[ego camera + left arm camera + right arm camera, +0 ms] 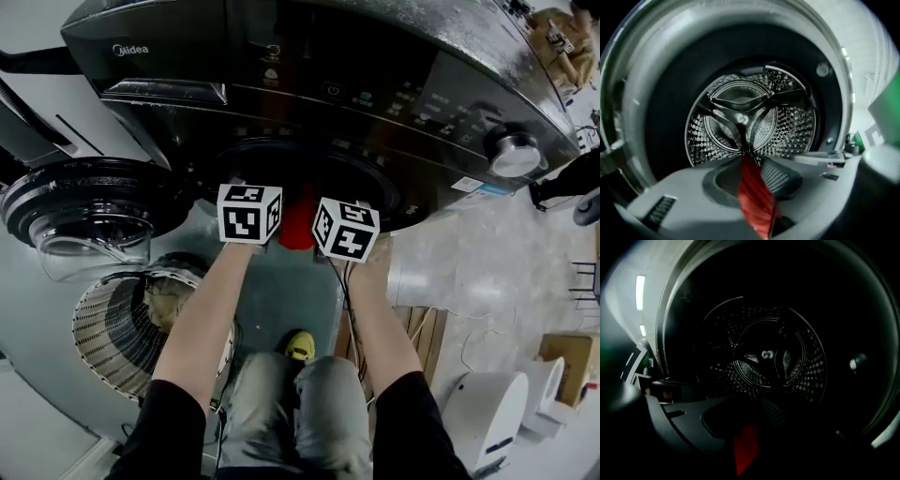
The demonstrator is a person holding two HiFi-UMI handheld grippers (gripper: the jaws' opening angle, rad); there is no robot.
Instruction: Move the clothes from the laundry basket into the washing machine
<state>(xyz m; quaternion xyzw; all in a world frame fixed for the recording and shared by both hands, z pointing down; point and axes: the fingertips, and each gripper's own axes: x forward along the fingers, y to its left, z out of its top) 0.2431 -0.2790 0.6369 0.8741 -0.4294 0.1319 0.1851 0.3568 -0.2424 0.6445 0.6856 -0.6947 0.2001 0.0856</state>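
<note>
A black front-loading washing machine (375, 84) fills the top of the head view, its round door (89, 211) swung open to the left. Both grippers reach side by side toward the dark drum mouth, and only their marker cubes show there, left (249, 214) and right (345, 229). A red garment (298, 217) hangs between them. In the left gripper view the left gripper (749, 157) is shut on a twisted strip of the red garment (757, 201) in front of the steel drum (740, 117). The right gripper (757, 420) is dim, with red fabric (746, 451) pinched low between its jaws.
The ribbed white laundry basket (108, 333) stands on the floor at lower left with a pale cloth (167, 298) inside. At lower right are a white appliance (492, 422) and a cardboard box (567, 361). The person's knees and a yellow shoe (300, 345) are below the grippers.
</note>
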